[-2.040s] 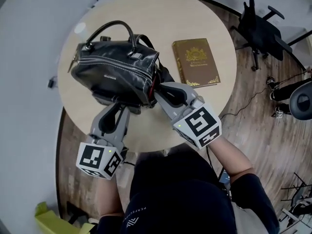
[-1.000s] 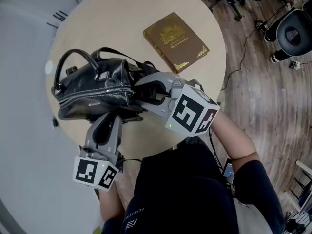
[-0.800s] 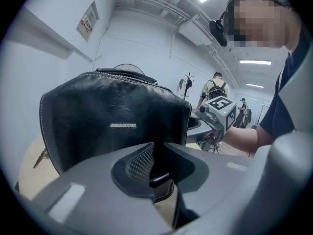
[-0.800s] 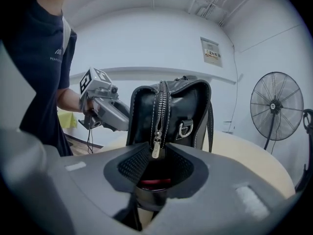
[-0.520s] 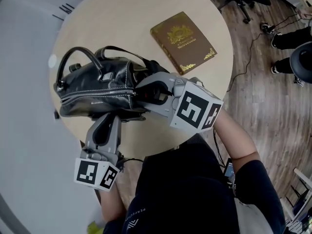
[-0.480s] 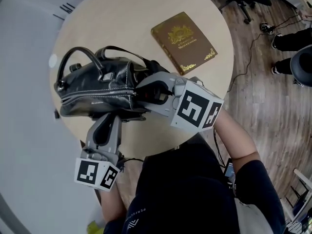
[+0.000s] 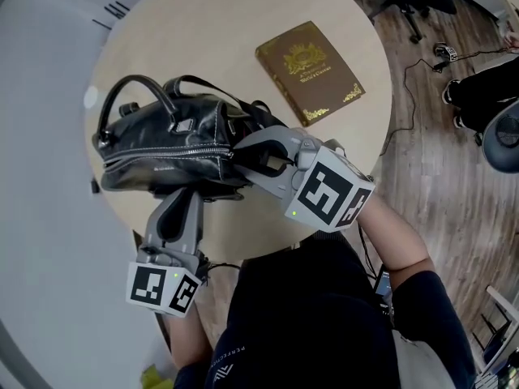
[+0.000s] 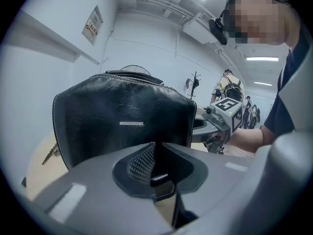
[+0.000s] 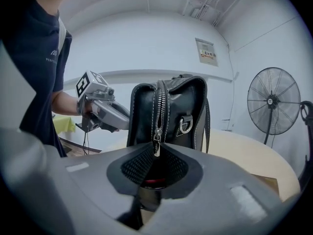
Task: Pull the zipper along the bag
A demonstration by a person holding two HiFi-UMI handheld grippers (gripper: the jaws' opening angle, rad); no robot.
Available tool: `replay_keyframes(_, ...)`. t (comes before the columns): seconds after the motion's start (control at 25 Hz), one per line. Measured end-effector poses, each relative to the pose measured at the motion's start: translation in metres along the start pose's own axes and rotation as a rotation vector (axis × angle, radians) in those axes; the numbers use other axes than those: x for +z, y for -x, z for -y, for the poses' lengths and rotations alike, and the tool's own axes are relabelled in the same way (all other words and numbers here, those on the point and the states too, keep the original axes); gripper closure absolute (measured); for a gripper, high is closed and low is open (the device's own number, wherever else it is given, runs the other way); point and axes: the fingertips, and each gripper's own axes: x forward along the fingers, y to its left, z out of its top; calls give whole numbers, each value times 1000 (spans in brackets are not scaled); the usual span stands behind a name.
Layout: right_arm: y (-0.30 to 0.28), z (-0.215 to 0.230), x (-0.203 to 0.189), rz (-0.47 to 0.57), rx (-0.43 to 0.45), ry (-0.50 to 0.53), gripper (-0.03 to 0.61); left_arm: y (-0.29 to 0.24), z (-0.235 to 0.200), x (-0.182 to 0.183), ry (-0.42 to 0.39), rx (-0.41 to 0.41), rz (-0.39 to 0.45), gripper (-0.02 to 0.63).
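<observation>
On a round table [image 7: 243,23] of pale wood, a black handbag [image 7: 174,148] stands toward the left edge with its handles up, well apart from a brown book [image 7: 310,71] lying flat on the far right side. The left gripper [image 7: 182,199] comes in low at the bag's near side, its jaws closing to a narrow slit with the bag's bottom edge pinched between the pads. The right gripper [image 7: 243,148] meets the bag's right end, where its own view shows the jaws drawn nearly together on the small metal zipper pull [image 9: 156,140] hanging at the foot of the zipper [image 9: 159,106]. The glossy leather looks soft and likely to sag or slide on the smooth tabletop, so the bag probably needs that anchoring grip low on its body while the pull is drawn. The pull is thin, hard and likely slippery. It seems best pinched squarely across its flat tab and drawn in line with the teeth, since a sideways tug could jam the slider.
</observation>
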Motion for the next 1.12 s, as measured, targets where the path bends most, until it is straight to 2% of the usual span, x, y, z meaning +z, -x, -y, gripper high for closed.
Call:
replay_keyframes(0.2, 5, 2, -2, -5, -65, -24, 534, 0, -2, -1, 1, -6, 10, 557)
replay_keyframes(0.36, 13, 2, 0, 20, -82, -62, 535, 0, -2, -1, -1, -18, 15, 557)
replay_keyframes(0.56, 19, -1, 3, 75, -25, -147, 542, 1, -4, -1, 1, -26, 25, 560)
replay_keyframes(0.6, 20, -1, 3, 91, -7, -174, 563, 1, -4, -1, 1, -27, 27, 560)
replay_keyframes(0.76, 19, -1, 1, 134, 31, -276, 563, 3, -4, -1, 2, -33, 31, 560)
replay_keyframes(1.12, 10, -6, 6, 126, 101, -232, 531, 7, -3, -4, 4, -28, 30, 566)
